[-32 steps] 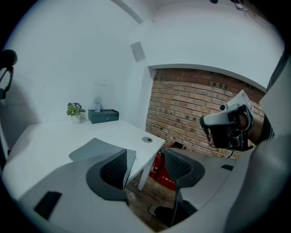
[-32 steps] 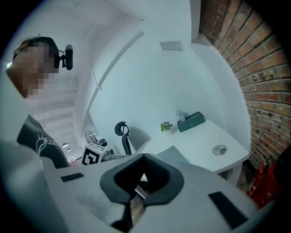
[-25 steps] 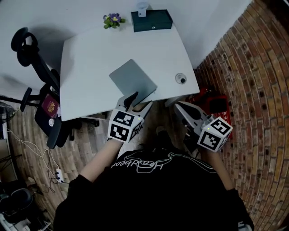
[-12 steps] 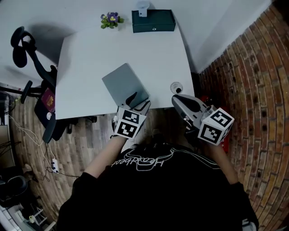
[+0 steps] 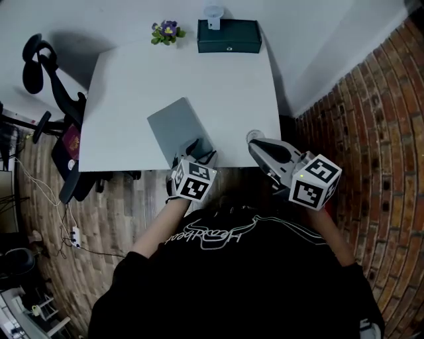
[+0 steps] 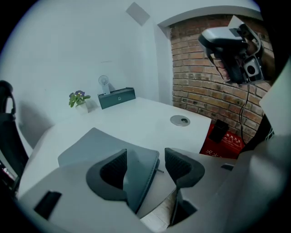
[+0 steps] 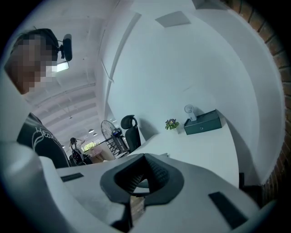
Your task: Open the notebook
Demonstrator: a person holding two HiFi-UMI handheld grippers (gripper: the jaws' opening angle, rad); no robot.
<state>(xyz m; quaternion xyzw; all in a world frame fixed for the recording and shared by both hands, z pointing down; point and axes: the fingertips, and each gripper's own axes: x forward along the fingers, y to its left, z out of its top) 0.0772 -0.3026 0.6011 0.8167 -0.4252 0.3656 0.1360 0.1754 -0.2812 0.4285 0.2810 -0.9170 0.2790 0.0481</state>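
A closed grey notebook (image 5: 175, 126) lies askew near the front edge of the white table (image 5: 132, 86). My left gripper (image 5: 201, 149) is low over its near corner, jaws open. In the left gripper view the notebook (image 6: 97, 143) has that corner between the open left gripper (image 6: 145, 166) pads, close to the left pad (image 6: 113, 170); neither pad presses on it. My right gripper (image 5: 257, 147) hovers over the table's front right corner, away from the notebook. In the right gripper view the right gripper (image 7: 144, 159) has its tips together and holds nothing.
A dark green box (image 5: 228, 36) with a small fan (image 5: 213, 13) and a flower pot (image 5: 165, 30) stand at the table's far edge. A round cable grommet (image 6: 181, 120) sits near the right front corner. An office chair (image 5: 53, 99) stands left, a brick wall (image 5: 371, 132) right.
Both grippers have moved forward toward the table. The left one has sunk onto the notebook's near corner, and the right one has come over the table's front right corner.
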